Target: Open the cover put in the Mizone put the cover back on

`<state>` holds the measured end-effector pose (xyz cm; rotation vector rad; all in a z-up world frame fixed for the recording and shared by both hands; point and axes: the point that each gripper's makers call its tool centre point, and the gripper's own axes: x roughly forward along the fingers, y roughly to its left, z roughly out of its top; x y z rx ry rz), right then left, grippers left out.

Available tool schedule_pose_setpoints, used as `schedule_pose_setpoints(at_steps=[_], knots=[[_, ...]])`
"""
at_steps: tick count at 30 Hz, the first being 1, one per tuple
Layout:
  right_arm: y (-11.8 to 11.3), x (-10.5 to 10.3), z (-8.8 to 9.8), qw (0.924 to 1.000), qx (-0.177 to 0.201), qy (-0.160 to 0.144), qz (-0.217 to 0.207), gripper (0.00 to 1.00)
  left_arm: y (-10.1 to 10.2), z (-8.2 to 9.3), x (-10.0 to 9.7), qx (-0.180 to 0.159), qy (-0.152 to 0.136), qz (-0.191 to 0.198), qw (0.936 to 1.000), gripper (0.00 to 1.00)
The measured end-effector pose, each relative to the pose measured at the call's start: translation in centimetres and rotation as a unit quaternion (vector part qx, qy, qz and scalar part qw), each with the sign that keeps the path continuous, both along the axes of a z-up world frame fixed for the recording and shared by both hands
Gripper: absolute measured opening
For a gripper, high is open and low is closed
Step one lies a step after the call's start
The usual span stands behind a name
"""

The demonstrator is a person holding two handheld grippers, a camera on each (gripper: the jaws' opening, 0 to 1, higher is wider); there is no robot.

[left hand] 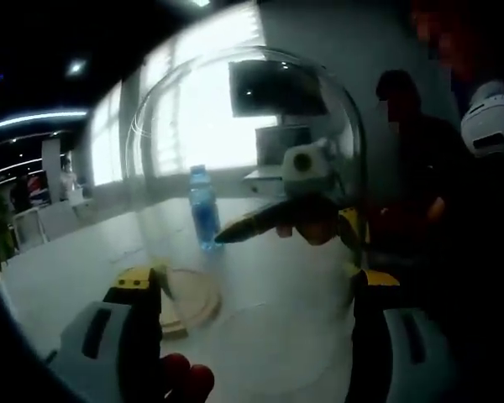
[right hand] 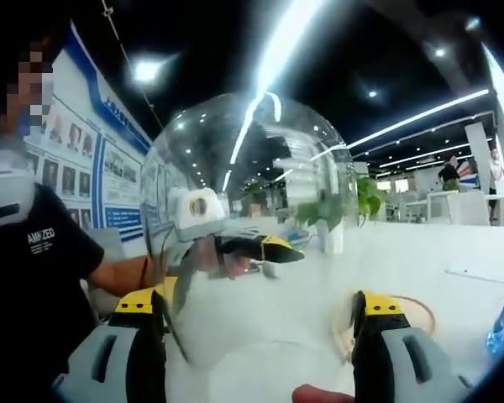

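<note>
Both tongs hold the clear glass dome cover [left hand: 244,168] between them, lifted off its round wooden base [left hand: 189,306], which lies on the white counter [left hand: 76,269].

The left tongs [left hand: 256,315] have their jaws spread wide around the dome's wall. In the right gripper view the right tongs [right hand: 256,323] do the same from the opposite side, and the left tongs show through the glass.

The blue Mizone bottle [left hand: 203,210] stands upright on the counter beyond the base, seen through the dome.

To do this step well, keep the pressure from both sides even and the dome level. Smooth glass would likely slip if one side eased off. Carry it clear of the base before setting it down, so the bottle can go on.

Both hands are raised, facing each other across the cover.
</note>
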<state>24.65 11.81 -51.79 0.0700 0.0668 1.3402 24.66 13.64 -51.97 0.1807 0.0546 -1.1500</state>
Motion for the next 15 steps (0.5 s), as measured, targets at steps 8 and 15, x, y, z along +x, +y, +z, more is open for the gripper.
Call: schedule_pose_setpoints(at_steps=[8, 15], knots=[[0.17, 0.23, 0.02, 1.0, -0.008, 0.001, 0.005, 0.86, 0.06, 0.08, 0.33, -0.012, -0.004, 0.0, 0.9999, 0.8], [0.18, 0.38, -0.13, 0.9998, -0.019, 0.005, 0.009, 0.86, -0.16, 0.05, 0.22, -0.016, -0.003, -0.005, 0.9999, 0.8]])
